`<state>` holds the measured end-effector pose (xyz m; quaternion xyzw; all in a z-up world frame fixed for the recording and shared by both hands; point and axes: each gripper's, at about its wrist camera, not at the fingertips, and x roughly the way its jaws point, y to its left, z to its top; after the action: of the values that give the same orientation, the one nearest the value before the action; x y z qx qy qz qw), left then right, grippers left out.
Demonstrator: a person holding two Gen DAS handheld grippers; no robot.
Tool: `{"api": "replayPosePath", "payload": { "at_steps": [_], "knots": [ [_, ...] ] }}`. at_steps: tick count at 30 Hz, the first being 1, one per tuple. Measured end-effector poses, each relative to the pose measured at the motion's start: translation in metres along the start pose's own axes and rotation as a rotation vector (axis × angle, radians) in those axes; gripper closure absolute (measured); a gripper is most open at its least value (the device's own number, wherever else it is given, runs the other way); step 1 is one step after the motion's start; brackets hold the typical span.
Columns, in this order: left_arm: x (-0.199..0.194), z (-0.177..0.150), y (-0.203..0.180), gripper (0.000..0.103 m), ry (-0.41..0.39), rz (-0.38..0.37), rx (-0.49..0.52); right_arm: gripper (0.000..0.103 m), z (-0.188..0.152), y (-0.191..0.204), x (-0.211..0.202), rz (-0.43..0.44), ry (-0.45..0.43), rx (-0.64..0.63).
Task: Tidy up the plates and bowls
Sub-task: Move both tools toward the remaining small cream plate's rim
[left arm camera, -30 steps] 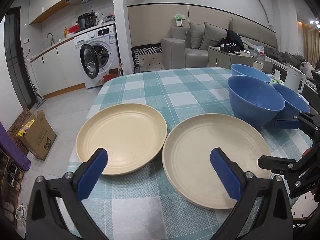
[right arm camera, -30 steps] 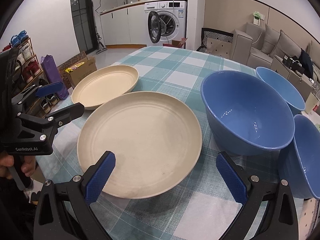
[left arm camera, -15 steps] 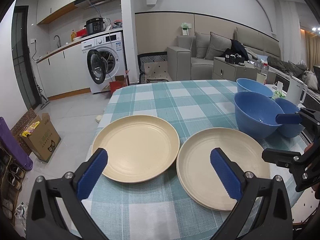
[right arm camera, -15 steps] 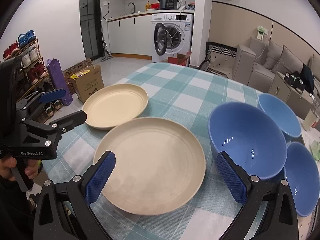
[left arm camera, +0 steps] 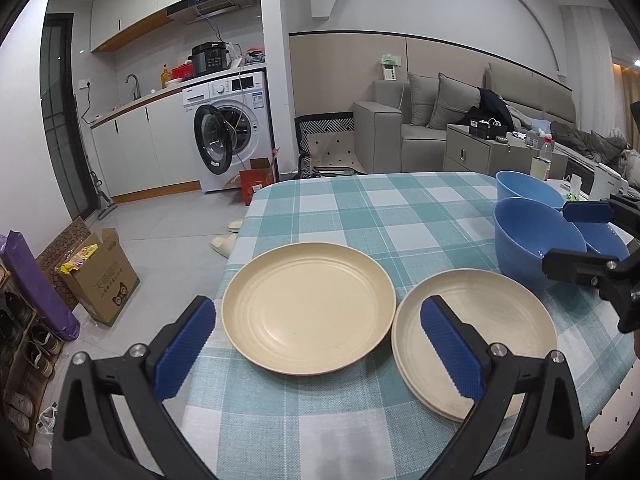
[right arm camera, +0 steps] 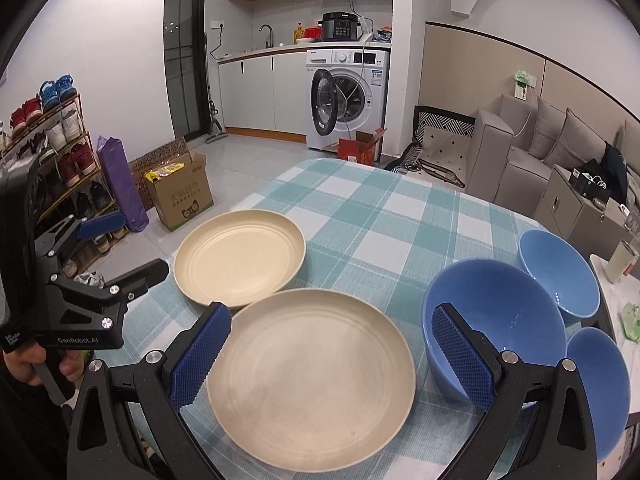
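Observation:
Two cream plates lie side by side on the checked tablecloth [left arm camera: 376, 208]: one on the left [left arm camera: 308, 312] [right arm camera: 240, 258], one nearer the bowls [left arm camera: 480, 332] [right arm camera: 312, 376]. Three blue bowls stand to the right: a large one [right arm camera: 508, 320] [left arm camera: 528, 244], a far one [right arm camera: 560, 272] [left arm camera: 524, 190] and a near one [right arm camera: 596, 384]. My left gripper [left arm camera: 316, 344] is open above the near table edge, in front of the left plate. My right gripper [right arm camera: 332, 356] is open, held over the right plate, with nothing between its fingers.
The table's left edge drops to a tiled floor with a cardboard box [left arm camera: 100, 276], a purple bag [right arm camera: 120, 184] and a shoe rack [right arm camera: 48, 152]. A washing machine [left arm camera: 228, 136] with its door open and a sofa [left arm camera: 432, 120] stand behind. A white cup [right arm camera: 618, 262] sits at far right.
Both grippers have pulled back and risen away from the table, so plates and bowls look smaller and farther. Both stay open; nothing on the table has moved.

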<state>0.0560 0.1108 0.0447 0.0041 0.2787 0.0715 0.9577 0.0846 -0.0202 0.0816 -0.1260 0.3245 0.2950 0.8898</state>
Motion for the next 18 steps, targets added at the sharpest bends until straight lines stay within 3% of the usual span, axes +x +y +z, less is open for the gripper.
{"api": "replayPosePath", "payload": {
  "at_steps": [18],
  "knots": [
    [0.009,0.003,0.018,0.000,0.015,0.025,-0.022,0.001,0.026,0.012,0.019,0.047,-0.007,-0.013]
  ]
}}
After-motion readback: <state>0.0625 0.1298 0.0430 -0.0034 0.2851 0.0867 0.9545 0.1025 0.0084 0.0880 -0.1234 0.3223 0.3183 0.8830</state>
